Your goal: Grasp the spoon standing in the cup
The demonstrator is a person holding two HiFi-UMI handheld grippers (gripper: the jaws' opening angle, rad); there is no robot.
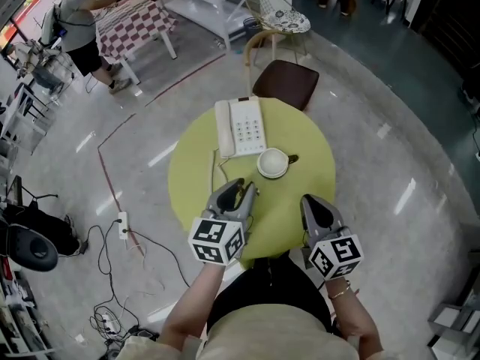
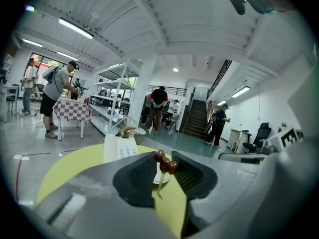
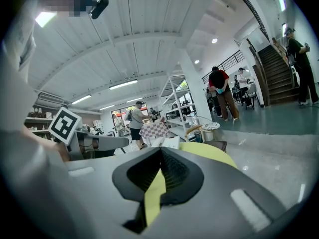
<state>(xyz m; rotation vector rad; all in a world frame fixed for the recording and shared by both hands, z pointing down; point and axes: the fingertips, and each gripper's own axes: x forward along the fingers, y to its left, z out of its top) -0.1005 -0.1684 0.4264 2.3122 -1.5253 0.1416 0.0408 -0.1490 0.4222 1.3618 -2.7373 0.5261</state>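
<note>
A white cup [image 1: 264, 171] stands near the middle of the round yellow-green worktop [image 1: 307, 137]. The spoon [image 1: 291, 158] stands in the cup, and its dark handle leans out over the rim on the side away from the phone [image 1: 240, 127]. The phone lies just beyond the cup, at its far left.

The left gripper [image 1: 244, 187] sits on the near left of the cup, close to it but not touching, and points toward it. Its jaws stand partly open and grip nothing. In the left gripper view the spoon's brown beaded top shows through the gap between them, with the cup behind it.

The right gripper [image 1: 313, 201] is on the near right of the cup, farther from it than the left one. Its jaws meet at the tips, or very nearly, with nothing between them. Only the worktop shows through the slit behind the tips.

A brown chair [image 1: 285, 82] stands past the worktop's far edge, beyond the cup.
</note>
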